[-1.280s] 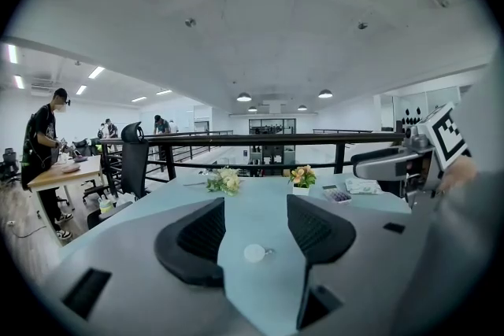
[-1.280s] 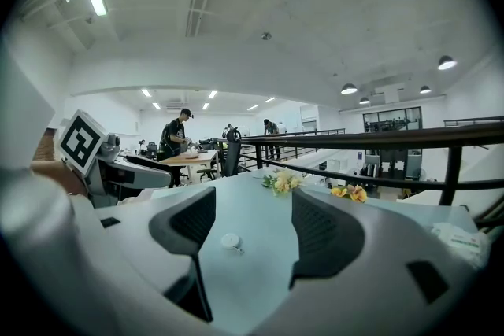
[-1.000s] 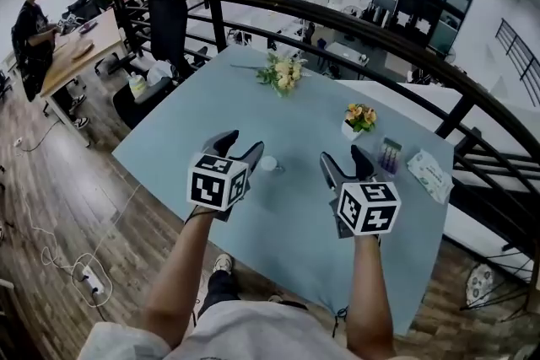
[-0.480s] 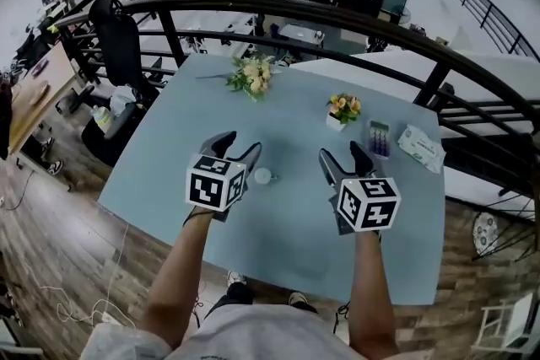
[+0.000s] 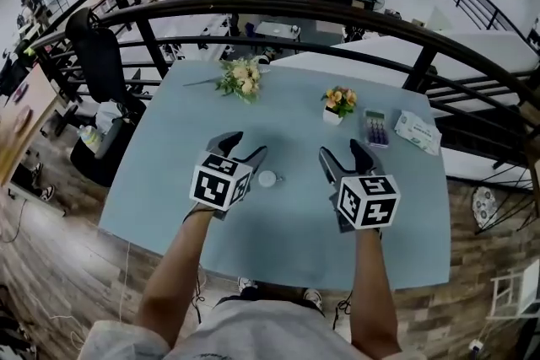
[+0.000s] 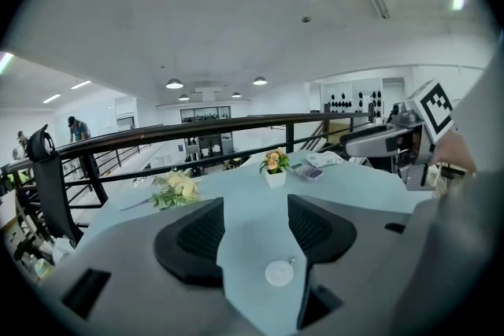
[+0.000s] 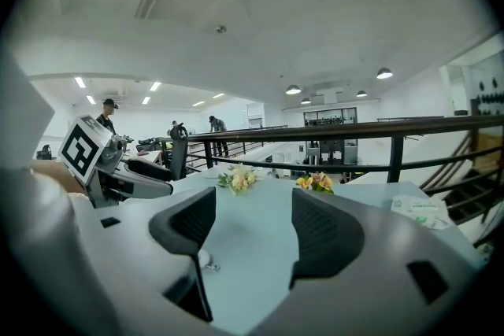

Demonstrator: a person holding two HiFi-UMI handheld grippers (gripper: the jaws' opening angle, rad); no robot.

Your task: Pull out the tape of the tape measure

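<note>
A small round white tape measure (image 5: 267,179) with a little metal ring lies on the pale blue table (image 5: 287,228). My left gripper (image 5: 242,146) hovers just left of it, jaws open and empty. In the left gripper view the tape measure (image 6: 279,272) sits low, close to the right jaw's base and not between the pads. My right gripper (image 5: 343,153) stands open to the right of the tape measure, a short gap away. In the right gripper view the tape measure (image 7: 204,259) peeks out beside the left jaw.
A loose bunch of flowers (image 5: 239,77) lies at the table's far side. A small potted flower (image 5: 338,103), a calculator (image 5: 374,127) and a tissue pack (image 5: 417,131) stand at the far right. A black railing (image 5: 278,8) runs behind the table.
The head view has swung, so the table sits squarer in the frame. My left gripper has edged toward the tape measure. The right gripper has stayed about where it was.
</note>
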